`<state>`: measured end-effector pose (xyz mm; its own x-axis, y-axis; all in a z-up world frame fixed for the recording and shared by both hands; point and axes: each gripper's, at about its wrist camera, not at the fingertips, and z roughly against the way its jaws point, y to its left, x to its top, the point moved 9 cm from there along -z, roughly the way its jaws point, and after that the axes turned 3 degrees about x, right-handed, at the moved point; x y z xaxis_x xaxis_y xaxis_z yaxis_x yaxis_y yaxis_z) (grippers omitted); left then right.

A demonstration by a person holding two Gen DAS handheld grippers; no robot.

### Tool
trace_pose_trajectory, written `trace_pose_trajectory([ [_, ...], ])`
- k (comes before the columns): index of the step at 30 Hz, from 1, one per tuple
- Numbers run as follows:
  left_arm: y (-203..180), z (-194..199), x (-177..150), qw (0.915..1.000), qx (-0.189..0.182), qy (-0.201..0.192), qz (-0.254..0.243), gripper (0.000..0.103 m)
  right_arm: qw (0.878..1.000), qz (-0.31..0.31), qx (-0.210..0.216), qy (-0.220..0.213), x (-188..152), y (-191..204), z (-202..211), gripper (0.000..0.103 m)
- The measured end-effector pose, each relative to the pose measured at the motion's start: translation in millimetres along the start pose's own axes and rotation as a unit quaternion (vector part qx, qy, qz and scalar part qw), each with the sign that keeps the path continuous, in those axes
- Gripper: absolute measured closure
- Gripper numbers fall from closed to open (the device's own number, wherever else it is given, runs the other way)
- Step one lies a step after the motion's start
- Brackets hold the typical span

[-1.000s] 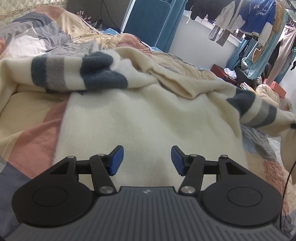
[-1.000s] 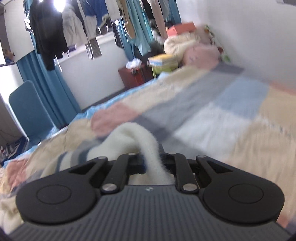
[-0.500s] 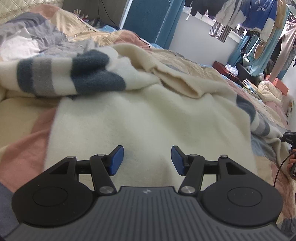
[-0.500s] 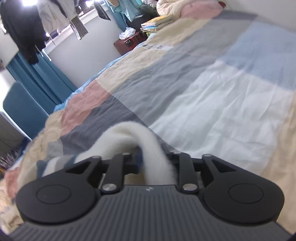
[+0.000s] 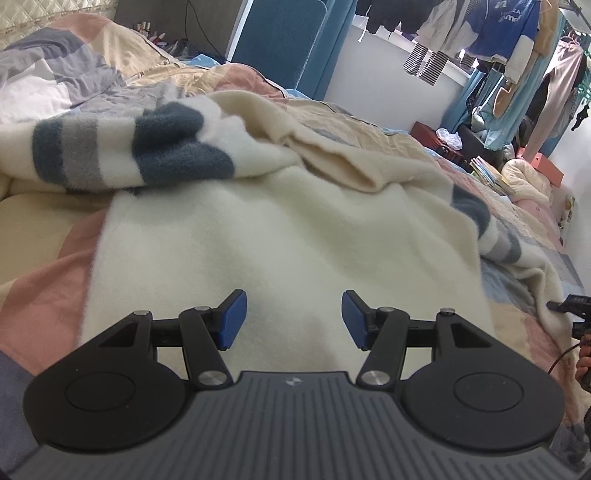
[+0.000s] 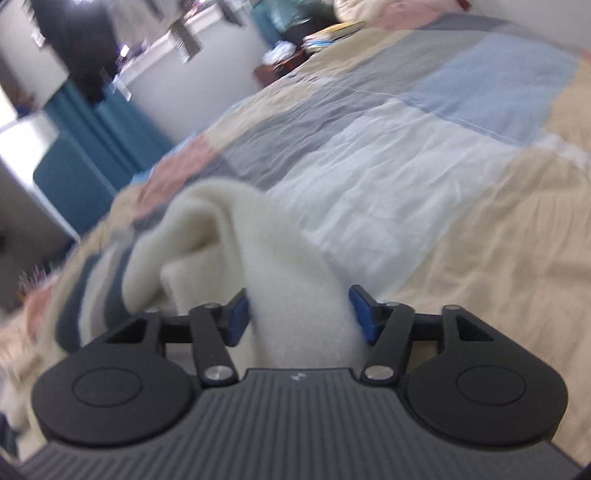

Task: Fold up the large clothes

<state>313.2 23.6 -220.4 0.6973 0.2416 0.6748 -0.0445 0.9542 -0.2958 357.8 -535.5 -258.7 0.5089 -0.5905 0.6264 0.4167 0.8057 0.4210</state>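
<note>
A cream fleece sweater [image 5: 277,229] lies spread on the patchwork bed. One sleeve with navy and grey stripes [image 5: 147,151] is folded across its far left. The other striped sleeve [image 5: 495,240] trails off to the right. My left gripper [image 5: 293,317] hovers open just above the sweater's body, with nothing between its blue pads [image 5: 232,317]. In the right wrist view, the cream sleeve end [image 6: 295,295] lies between the jaws of my right gripper [image 6: 299,314]. These stand wide and are closing, and the pads do not clamp the cloth.
The patchwork quilt [image 6: 424,155] stretches out to the right of the sleeve. Teal curtains [image 5: 280,33], hanging clothes [image 5: 509,29] and a red case [image 5: 428,136] stand beyond the bed's far edge. A hand [image 5: 583,365] shows at the right edge.
My right gripper sank towards the bed and its jaws came apart from a tight grip on the sleeve end. The right sleeve dropped onto the quilt. My left gripper stayed put.
</note>
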Motion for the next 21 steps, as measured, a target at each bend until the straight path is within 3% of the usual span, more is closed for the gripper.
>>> trace_pose_trajectory([
  [2, -2, 7, -1, 0.9998, -0.016, 0.0, 0.009, 0.04, 0.999, 0.005, 0.005, 0.033, 2, 7, -3, 0.081],
  [5, -4, 15, -1, 0.9999, -0.014, -0.009, 0.006, 0.04, 0.996, 0.064, -0.043, 0.05, 19, 24, 3, 0.086],
  [9, -6, 21, -2, 0.9998, -0.014, -0.015, 0.001, 0.04, 0.983, 0.147, -0.113, -0.003, 73, 48, 30, 0.087],
  [12, -8, 21, -4, 0.9998, -0.016, -0.012, -0.004, 0.04, 0.978, 0.17, -0.105, -0.052, 108, 66, 51, 0.087],
  [15, -11, 17, -7, 0.9997, -0.023, -0.001, -0.004, 0.04, 0.969, 0.208, -0.108, -0.076, 119, 84, 56, 0.087],
  [21, -13, 13, -10, 0.9996, -0.027, 0.007, -0.009, 0.04, 0.988, 0.109, -0.108, -0.018, 100, 36, 33, 0.086],
])
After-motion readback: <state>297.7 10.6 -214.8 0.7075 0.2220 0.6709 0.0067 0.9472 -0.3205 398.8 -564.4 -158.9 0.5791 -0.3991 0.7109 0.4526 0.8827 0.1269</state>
